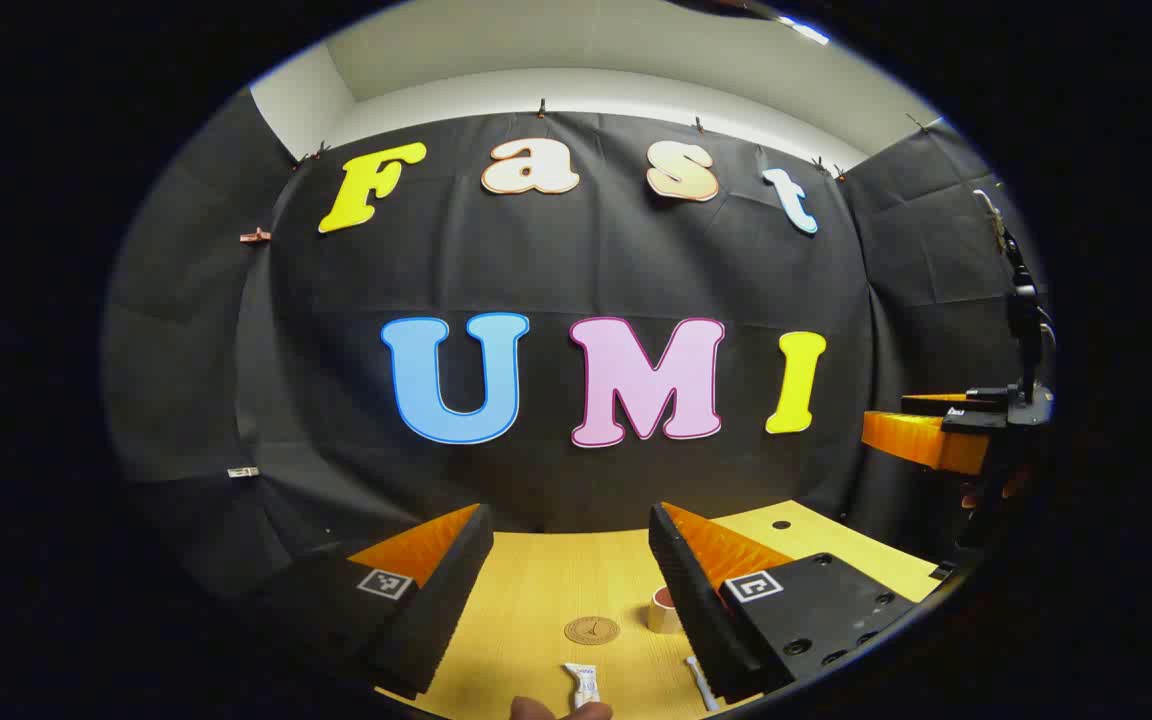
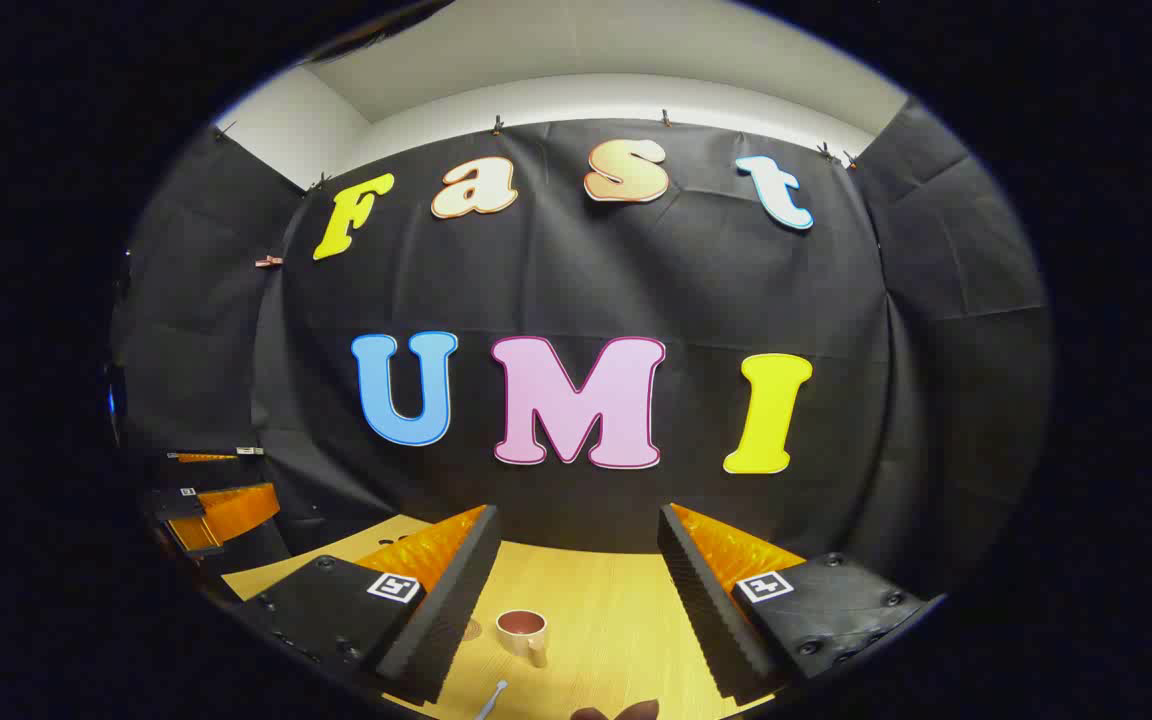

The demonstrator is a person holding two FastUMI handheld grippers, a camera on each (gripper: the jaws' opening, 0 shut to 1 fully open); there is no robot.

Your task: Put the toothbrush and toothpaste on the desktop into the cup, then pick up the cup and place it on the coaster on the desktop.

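Note:
In the left gripper view my left gripper (image 1: 571, 530) is open above the wooden desktop (image 1: 536, 590). Between its fingers lie a round brown coaster (image 1: 592, 630), a small white toothpaste tube (image 1: 582, 685) and, near the right finger, a white toothbrush (image 1: 701, 684). A cream cup (image 1: 663, 609) with a dark red inside stands partly behind that finger. In the right gripper view my right gripper (image 2: 578, 530) is also open, held above the cup (image 2: 522, 632). The toothbrush (image 2: 492, 699) lies at the bottom, and a sliver of the coaster (image 2: 472, 629) peeks out beside the left finger.
The other gripper (image 1: 946, 435) hangs at the right edge of the left gripper view, and at the left edge (image 2: 211, 510) of the right gripper view. A fingertip (image 1: 561, 711) shows at the bottom of each view. The desktop has a small hole (image 1: 781, 524) near its far side.

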